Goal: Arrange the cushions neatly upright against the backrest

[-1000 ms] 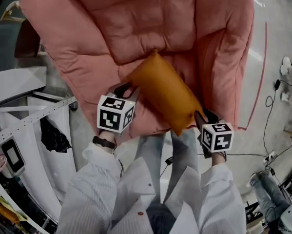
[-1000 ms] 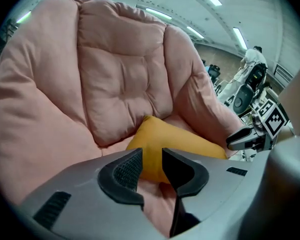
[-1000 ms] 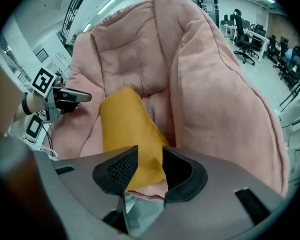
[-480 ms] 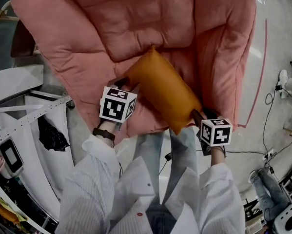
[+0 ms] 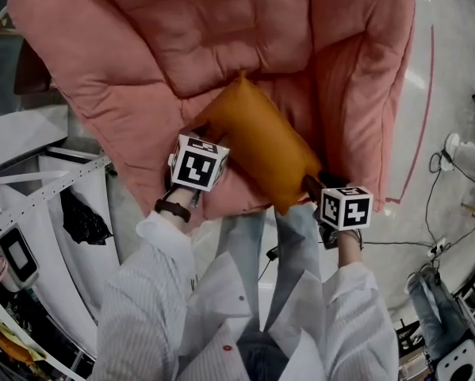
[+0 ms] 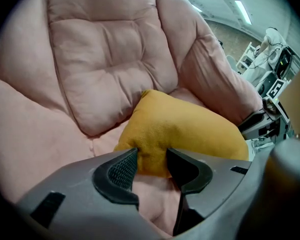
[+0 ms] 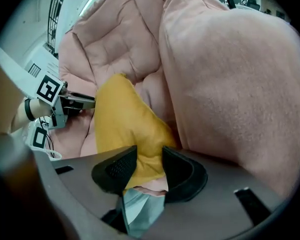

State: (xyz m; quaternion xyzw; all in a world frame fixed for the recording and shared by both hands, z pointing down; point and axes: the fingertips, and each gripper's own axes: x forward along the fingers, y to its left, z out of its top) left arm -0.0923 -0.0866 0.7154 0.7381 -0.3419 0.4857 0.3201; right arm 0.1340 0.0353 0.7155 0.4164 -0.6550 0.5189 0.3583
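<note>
An orange-yellow cushion point(image 5: 261, 145) lies slanted on the seat of a pink padded armchair point(image 5: 221, 38), its top corner near the tufted backrest point(image 6: 104, 49). My left gripper point(image 5: 197, 136) is at the cushion's left corner. In the left gripper view its jaws point(image 6: 152, 161) stand wide apart with that corner point(image 6: 180, 129) lying loosely between them. My right gripper point(image 5: 312, 185) is at the cushion's lower right corner, beside the right armrest point(image 7: 230, 84). Its jaws point(image 7: 148, 159) are also spread, with the cushion's corner point(image 7: 124, 119) between them.
White equipment point(image 5: 31, 141) stands close to the chair's left side. Cables point(image 5: 439, 165) and a red floor line point(image 5: 423, 133) lie to the right. The person's jeans-clad legs point(image 5: 300, 228) are at the seat's front edge.
Both grippers and the cushion have shifted slightly up toward the backrest. The left gripper has moved a little right, the right gripper a little left.
</note>
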